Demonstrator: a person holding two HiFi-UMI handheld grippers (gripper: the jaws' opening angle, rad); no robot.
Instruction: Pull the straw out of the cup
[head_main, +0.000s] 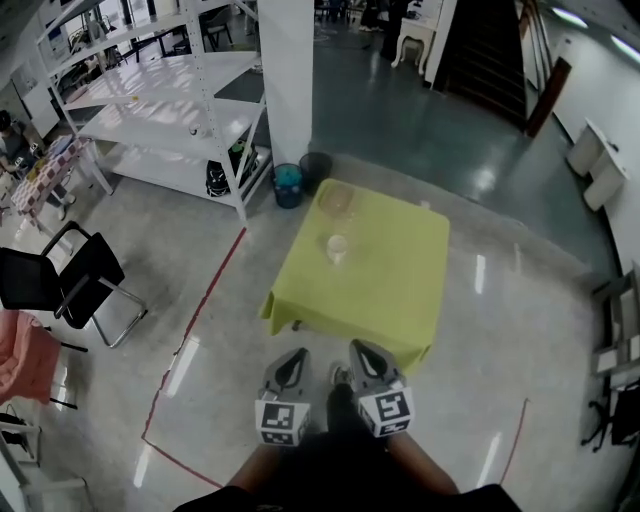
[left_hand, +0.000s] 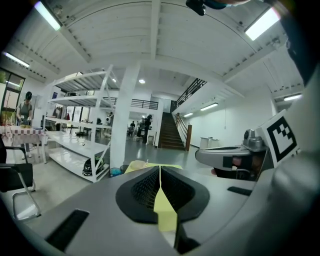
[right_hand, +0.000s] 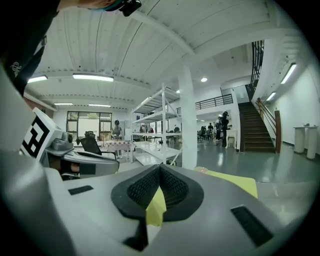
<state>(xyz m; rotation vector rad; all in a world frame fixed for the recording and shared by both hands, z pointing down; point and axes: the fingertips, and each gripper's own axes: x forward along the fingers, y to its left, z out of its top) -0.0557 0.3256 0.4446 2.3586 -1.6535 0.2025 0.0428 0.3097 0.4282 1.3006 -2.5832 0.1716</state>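
Both closed and empty, left claw (head_main: 294, 357) and right claw (head_main: 361, 350) hang short of the worktop (head_main: 400, 285), with nothing to grab yet; cup (head_main: 338, 247) stands near its far-left corner.

The right hand-held gripper (right_hand: 160, 167) has its jaws closed, the black ribbed pads (right_hand: 145, 187) meeting at the tips. Past them lies the counter (right_hand: 235, 182) under a yellow-green cloth. The left hand-held gripper (right_hand: 112, 164) reaches in from the left below its marker cube (right_hand: 37, 136). Beyond stand a white pillar (right_hand: 188, 120), white shelving (right_hand: 152, 130) and a dark staircase (right_hand: 255, 127).
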